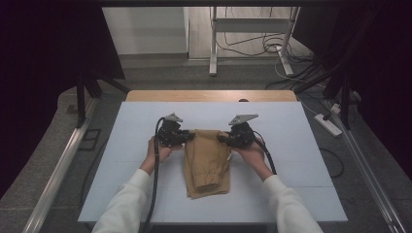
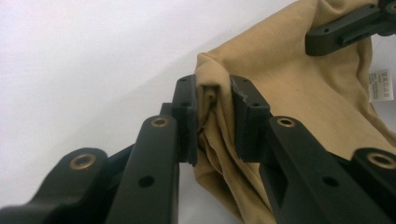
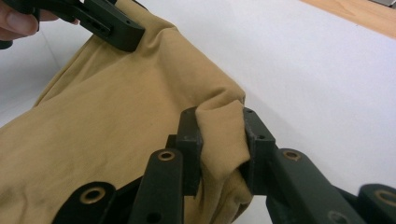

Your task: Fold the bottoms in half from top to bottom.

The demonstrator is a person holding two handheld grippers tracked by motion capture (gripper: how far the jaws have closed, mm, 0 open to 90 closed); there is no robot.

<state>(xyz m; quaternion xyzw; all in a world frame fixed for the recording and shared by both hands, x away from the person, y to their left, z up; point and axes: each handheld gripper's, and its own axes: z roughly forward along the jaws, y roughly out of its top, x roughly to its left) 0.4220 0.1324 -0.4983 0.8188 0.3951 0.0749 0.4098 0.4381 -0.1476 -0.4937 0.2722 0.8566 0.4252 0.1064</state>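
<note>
Both grippers point(image 1: 189, 136) point(image 1: 222, 137) clamped — tan trousers point(image 1: 208, 160), folded

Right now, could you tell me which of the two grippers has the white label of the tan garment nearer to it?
The right gripper: the white label lies just below its jaw in the left gripper view, away from the left gripper pinching the tan garment.

Your left tongs point(image 2: 212, 116) bury the tan trousers point(image 2: 289, 88) corner between the pads, so the pinched fold is hidden; same with your right tongs point(image 3: 219, 140). The white label point(image 2: 380, 86) by the cloth carries print too small to read. The trousers run off the bottom edge in both gripper views. In the high view your sleeves point(image 1: 124, 204) are cut off at the bottom edge, the counter point(image 1: 291, 145) near edge is partly cut too, and both side zones are too dark to make out.
</note>
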